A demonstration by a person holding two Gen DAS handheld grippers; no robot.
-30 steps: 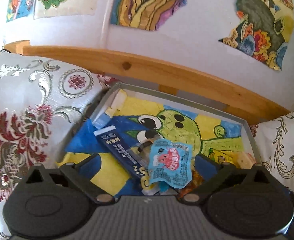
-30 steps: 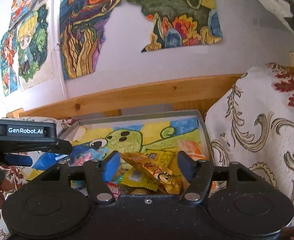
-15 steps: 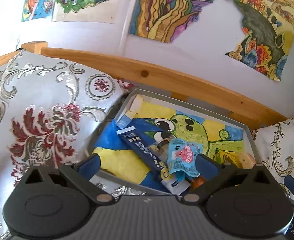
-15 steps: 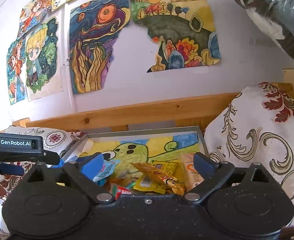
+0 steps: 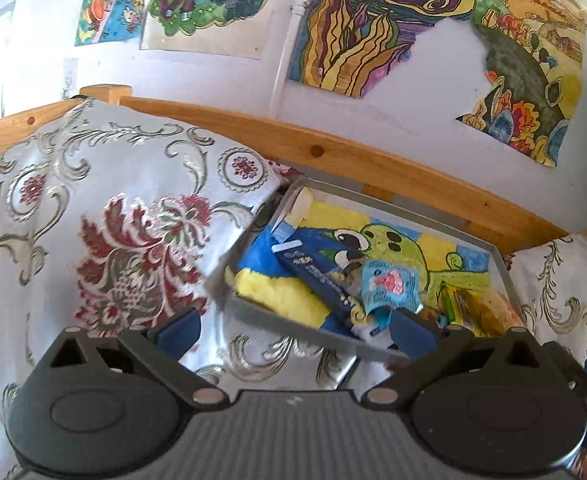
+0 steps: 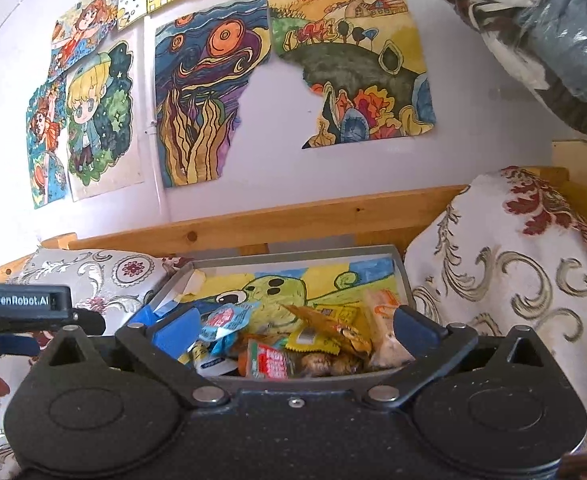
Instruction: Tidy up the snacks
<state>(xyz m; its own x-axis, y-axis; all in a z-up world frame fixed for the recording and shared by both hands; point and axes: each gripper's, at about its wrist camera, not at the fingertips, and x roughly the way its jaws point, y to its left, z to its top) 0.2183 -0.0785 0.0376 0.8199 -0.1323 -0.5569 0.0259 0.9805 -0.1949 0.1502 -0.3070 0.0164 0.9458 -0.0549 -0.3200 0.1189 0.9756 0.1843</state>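
Snacks [image 6: 313, 344] all sat piled in the tray [image 5: 501, 264]; I'd backed both tongs [image 5: 293, 330] [image 6: 293, 326] off, spread empty, sorting looked done.

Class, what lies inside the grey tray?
Inside the grey tray: a green cartoon drawing lining the bottom, a dark blue packet, a light blue sachet and orange wrappers. The piled snacks hide part of the drawing.

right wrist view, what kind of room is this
Probably a bedroom or child's room at home: hand-coloured drawings taped to the wall, a wooden rail, brocade cushions flanking a snack-filled tray.
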